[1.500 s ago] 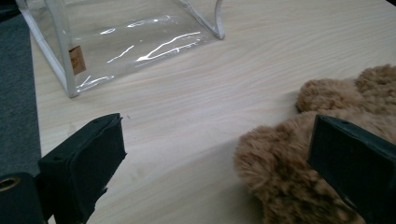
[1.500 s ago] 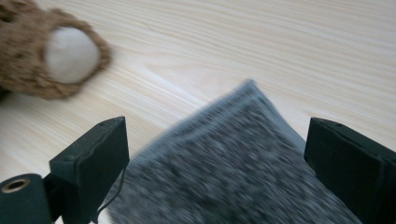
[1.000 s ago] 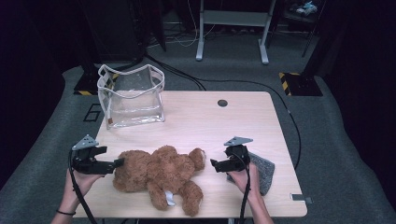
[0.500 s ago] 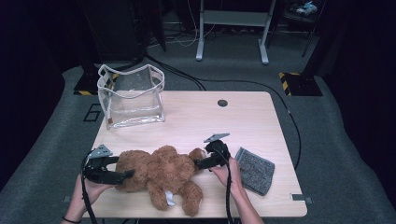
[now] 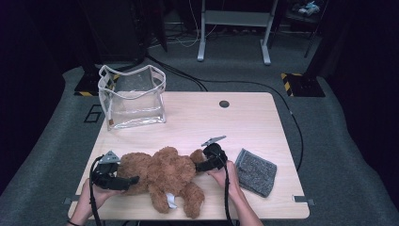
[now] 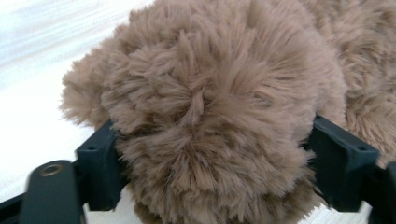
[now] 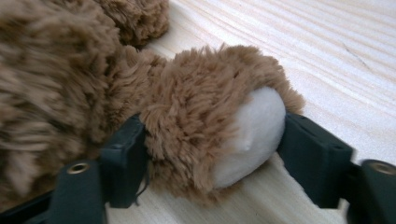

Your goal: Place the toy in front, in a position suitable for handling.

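Note:
A brown plush teddy bear [image 5: 164,174] lies flat near the front edge of the wooden table [image 5: 263,122]. My left gripper [image 5: 129,181] comes in at the bear's left end. In the left gripper view its jaws have just been closing, and both now press into a round lump of the bear's fur [image 6: 210,107]. My right gripper [image 5: 202,165] is at the bear's right end. Its jaws have also just been closing, and they now squeeze a paw [image 7: 210,130] with a white pad from both sides.
A clear plastic bag [image 5: 134,96] with white trim stands open at the table's back left. A grey knitted cloth [image 5: 256,172] lies flat just right of my right hand. A small round cable hole [image 5: 224,103] sits in the tabletop near the back edge.
Both grippers moved inward and down from either side of the bear, onto its two ends. Their jaws have narrowed around the fur. The grey cloth, earlier partly covered by the right hand, now lies uncovered.

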{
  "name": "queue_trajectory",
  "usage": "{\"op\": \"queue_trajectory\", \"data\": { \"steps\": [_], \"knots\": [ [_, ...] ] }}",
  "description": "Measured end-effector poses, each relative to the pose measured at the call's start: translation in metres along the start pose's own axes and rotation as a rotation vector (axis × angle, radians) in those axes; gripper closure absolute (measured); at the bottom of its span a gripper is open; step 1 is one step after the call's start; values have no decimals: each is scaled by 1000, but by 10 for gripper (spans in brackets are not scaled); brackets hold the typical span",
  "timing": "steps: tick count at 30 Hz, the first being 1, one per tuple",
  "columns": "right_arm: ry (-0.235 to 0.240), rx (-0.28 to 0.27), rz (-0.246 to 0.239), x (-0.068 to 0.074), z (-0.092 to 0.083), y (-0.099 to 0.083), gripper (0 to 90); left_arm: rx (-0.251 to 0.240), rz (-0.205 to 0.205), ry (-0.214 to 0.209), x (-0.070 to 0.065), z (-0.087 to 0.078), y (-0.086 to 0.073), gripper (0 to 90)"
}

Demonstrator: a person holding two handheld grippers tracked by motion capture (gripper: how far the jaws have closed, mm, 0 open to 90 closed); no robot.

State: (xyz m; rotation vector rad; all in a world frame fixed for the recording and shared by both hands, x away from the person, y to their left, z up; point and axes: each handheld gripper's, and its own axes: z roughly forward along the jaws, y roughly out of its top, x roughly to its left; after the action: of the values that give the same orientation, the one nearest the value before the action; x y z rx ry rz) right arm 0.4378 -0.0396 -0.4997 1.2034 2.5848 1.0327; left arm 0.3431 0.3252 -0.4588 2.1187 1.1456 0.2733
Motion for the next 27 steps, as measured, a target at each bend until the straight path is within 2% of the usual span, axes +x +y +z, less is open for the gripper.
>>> {"op": "queue_trajectory", "data": {
  "steps": [1,6,7,8,9,12,17,21,27],
  "knots": [
    [3,-4,3,0,0,-1,338,10,-2,-2,1,0,-1,237],
    [4,-14,-26,1,1,-3,505,-17,3,4,-1,2,-7,400],
    [9,-8,-11,2,0,-3,527,-19,3,2,-1,3,-8,427],
    [8,-16,-23,2,0,-4,553,-37,0,-1,-1,4,-9,458],
    [7,-21,-36,2,1,-4,581,-33,1,-6,0,3,-9,495],
    [0,-31,-31,6,1,-5,640,-63,12,-1,-3,2,-12,575],
    [-2,-47,-32,6,-3,-6,686,-111,26,14,-9,-3,-11,615],
    [-1,-73,-24,5,-8,-6,694,-115,17,-16,-8,-6,-6,619],
    [-20,-126,-5,-1,-29,-3,698,-134,14,-48,-10,-4,3,625]
  ]
}}
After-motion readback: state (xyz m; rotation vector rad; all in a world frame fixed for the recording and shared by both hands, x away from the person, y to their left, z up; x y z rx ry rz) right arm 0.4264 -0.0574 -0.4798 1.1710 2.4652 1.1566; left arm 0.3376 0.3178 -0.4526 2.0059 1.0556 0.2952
